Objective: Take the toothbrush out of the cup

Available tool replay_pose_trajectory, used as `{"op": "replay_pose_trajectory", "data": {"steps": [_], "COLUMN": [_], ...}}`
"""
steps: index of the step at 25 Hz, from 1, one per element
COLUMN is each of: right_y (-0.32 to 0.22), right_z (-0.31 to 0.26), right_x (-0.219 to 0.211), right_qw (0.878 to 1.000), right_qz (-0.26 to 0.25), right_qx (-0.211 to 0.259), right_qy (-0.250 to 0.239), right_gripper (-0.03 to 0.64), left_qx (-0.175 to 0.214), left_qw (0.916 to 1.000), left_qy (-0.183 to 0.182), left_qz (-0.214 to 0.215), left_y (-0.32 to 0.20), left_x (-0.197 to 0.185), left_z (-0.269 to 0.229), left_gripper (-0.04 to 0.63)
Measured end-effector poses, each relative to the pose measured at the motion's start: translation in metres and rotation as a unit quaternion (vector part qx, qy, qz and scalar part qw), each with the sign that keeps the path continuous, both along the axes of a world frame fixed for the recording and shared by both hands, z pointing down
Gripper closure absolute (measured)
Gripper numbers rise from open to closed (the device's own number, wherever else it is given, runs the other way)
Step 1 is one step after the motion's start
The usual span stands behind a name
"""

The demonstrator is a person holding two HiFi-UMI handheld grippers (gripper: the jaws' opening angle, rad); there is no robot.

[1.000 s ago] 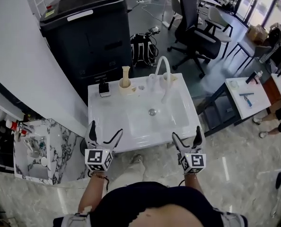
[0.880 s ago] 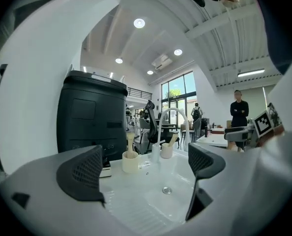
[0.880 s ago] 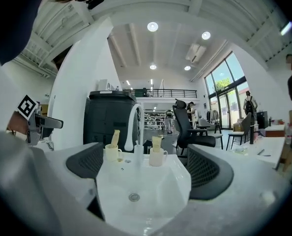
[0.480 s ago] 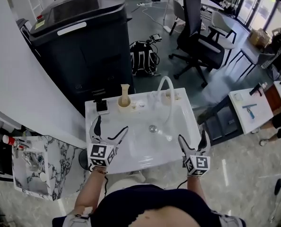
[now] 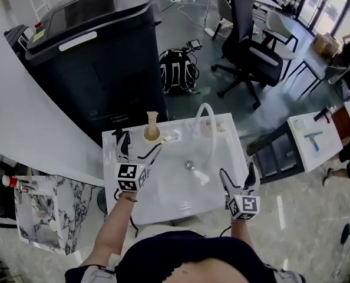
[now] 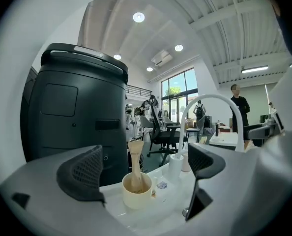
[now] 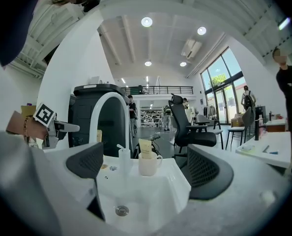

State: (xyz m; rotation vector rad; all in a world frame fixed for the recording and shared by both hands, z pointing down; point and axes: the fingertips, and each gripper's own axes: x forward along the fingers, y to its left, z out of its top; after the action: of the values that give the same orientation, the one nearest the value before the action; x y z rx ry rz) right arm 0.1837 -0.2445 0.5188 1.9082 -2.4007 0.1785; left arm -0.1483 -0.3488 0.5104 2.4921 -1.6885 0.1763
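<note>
Head view | left tool (image 5: pixel 139 143) spread near cup (image 5: pixel 151 136) (toothbrush (image 5: pixel 152 120) standing inside) | right tool (image 5: pixel 237 171) spread | faucet (image 5: pixel 205 113) alongside

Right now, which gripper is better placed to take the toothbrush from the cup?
Left. The left gripper is open close before the cup, with the toothbrush framed between its jaws; the right gripper, also open, hangs at the near edge of the sink.

White washbasin (image 5: pixel 170 188), cream cup (image 6: pixel 136 191) on its back ledge, white mug (image 7: pixel 148 166) beside curved faucet (image 7: pixel 110 95)
</note>
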Motion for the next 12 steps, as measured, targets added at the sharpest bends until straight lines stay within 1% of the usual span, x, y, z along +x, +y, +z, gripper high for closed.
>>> {"op": "replay_pose_trajectory", "data": {"steps": [5, 8, 9, 11, 12], "right_y": [-0.017, -0.025, -0.029, -0.034, -0.035], "right_z": [0.004, 0.007, 0.009, 0.012, 0.014], "right_x": [0.003, 0.007, 0.008, 0.010, 0.011], "right_qw": [1.000, 1.000, 1.000, 0.999, 0.999], "right_qz": [-0.011, -0.013, -0.013, -0.015, -0.017], "right_qx": [-0.013, -0.023, -0.026, -0.030, -0.032], "right_qy": [-0.003, -0.008, -0.011, -0.013, -0.010], "right_gripper": [0.092, 0.092, 0.092, 0.092, 0.092], "left_qx": [-0.021, -0.039, -0.044, -0.053, -0.061], "left_qw": [0.9995, 0.9988, 0.9986, 0.9980, 0.9974], "left_qy": [-0.017, -0.019, -0.020, -0.025, -0.030], "left_qz": [-0.015, -0.020, -0.022, -0.025, -0.025], "left_y": [-0.040, -0.058, -0.065, -0.076, -0.081], "left_x": [0.005, 0.009, 0.009, 0.008, 0.007], "left_z": [0.026, 0.042, 0.046, 0.054, 0.059], "left_gripper": [0.052, 0.063, 0.091, 0.192, 0.215]}}
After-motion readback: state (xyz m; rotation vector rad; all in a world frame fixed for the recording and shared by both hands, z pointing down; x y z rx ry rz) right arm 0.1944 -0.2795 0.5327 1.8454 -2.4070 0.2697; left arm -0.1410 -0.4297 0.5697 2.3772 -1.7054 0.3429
